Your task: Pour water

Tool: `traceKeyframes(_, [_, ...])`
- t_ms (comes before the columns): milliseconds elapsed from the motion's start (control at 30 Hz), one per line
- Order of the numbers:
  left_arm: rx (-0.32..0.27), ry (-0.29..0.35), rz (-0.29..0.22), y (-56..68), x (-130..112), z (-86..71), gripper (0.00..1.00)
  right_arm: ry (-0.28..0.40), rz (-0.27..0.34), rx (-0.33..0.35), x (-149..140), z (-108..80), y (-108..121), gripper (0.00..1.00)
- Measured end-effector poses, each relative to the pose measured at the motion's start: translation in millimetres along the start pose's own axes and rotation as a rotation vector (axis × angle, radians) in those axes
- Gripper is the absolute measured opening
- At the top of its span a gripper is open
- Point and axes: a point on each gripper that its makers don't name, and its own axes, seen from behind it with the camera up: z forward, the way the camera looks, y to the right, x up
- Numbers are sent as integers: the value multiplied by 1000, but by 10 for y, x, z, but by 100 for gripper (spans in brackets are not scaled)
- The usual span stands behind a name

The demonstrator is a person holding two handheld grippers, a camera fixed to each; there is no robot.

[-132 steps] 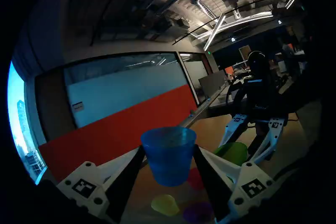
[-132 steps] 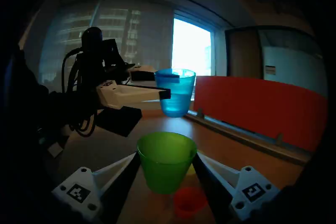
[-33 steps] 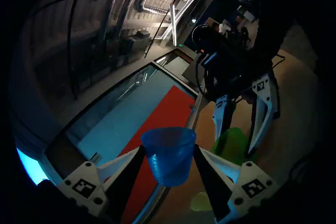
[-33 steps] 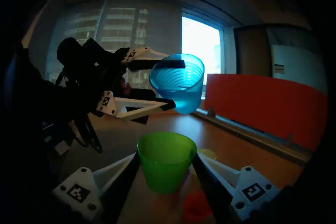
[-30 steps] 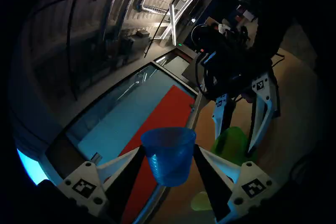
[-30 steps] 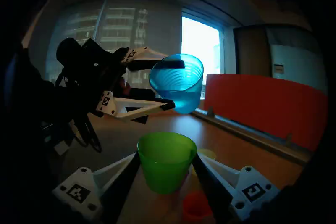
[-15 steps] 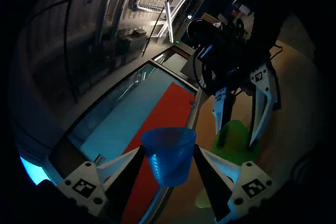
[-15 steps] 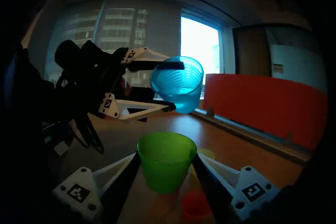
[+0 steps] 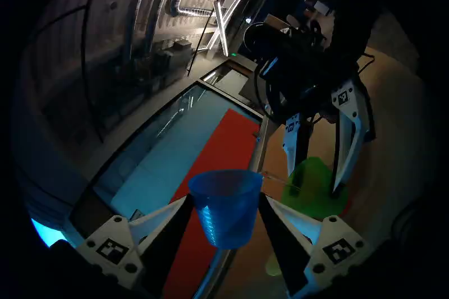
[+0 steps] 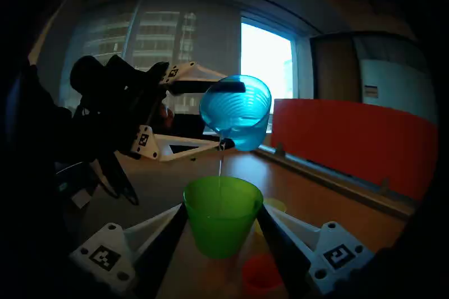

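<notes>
Office interior, dim, with a bright window (image 10: 261, 69) at the far side and a red panel (image 10: 359, 142) running along the far right edge of the wooden table (image 10: 325, 192).

Left tongs (image 9: 224, 209): white, two fingers. They stand one cup-width apart and press on both sides of the blue cup (image 9: 225, 215). In the right gripper view this cup hangs in the air, tipped steeply, with its mouth turned down and toward the camera. It sits above and just beyond the green cup (image 10: 221, 231).

Right tongs (image 10: 221, 215): white, two fingers, the same spread, clamped on opposite sides of the green cup. The cup is upright with its mouth open upward. Whether its base touches the table cannot be told.

Water (image 10: 220, 167): one thin stream falling from the lower lip of the blue cup into the mouth of the green cup. A shallow pool remains inside the blue cup at that lip.

Orange cup (image 10: 259, 275): small, on the table, near, just right of the green cup's base.

Yellow cup (image 10: 275, 205): small, on the table, right of the green cup and mostly hidden behind it.
</notes>
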Motion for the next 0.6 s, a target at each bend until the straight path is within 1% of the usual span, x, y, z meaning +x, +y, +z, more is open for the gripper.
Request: traceKeyframes(600, [0,0,37,-25,22,13,83,2,-3,-3,11,-7,1,89])
